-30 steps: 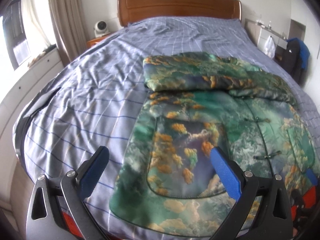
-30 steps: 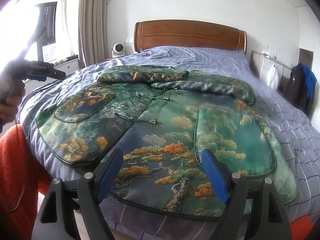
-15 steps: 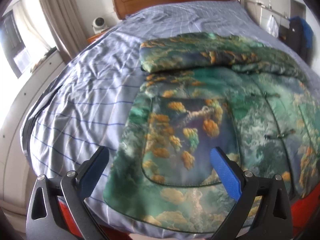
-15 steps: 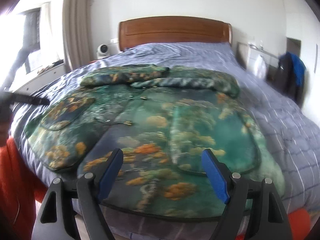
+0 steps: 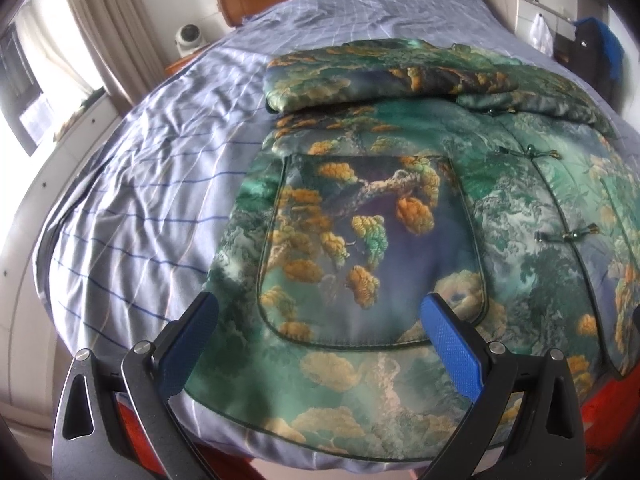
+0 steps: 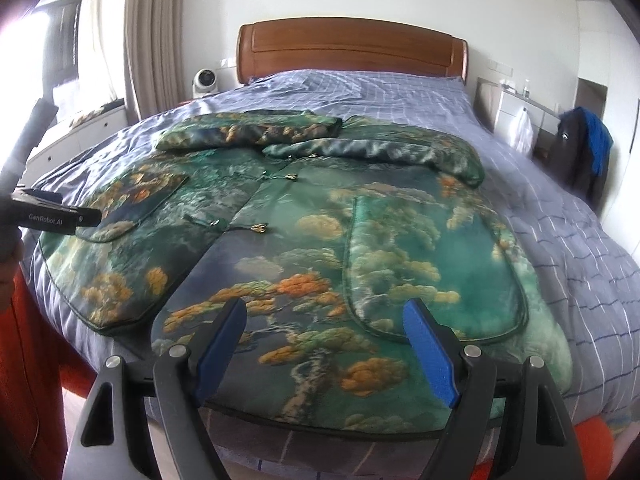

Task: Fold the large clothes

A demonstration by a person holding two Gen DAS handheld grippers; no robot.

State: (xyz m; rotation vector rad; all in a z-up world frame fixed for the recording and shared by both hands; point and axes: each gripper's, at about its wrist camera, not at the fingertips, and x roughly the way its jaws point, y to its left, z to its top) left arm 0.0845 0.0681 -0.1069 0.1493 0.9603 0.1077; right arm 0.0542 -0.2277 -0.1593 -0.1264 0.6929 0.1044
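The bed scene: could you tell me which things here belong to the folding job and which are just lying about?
Job:
- jacket, spread flat, sleeves folded across the top
- left gripper, open
- right gripper, open
- bed cover beneath it

Lying about:
- white fan
- dark and blue clothes
- curtain

The padded jacket [image 6: 320, 248] is deep green and teal with orange and yellow pine clusters, pale clouds and a dark blue-grey area near its hem; its patch pocket [image 5: 368, 256] has a thin dark green edge. The duvet cover [image 5: 152, 200] is lilac-grey with a check of white and dark blue lines. The headboard [image 6: 352, 48] is reddish-brown wood. The curtain [image 6: 154, 40] is beige. Both grippers have blue pads [image 6: 430, 356] on black arms. The small fan [image 6: 206, 80] is white.
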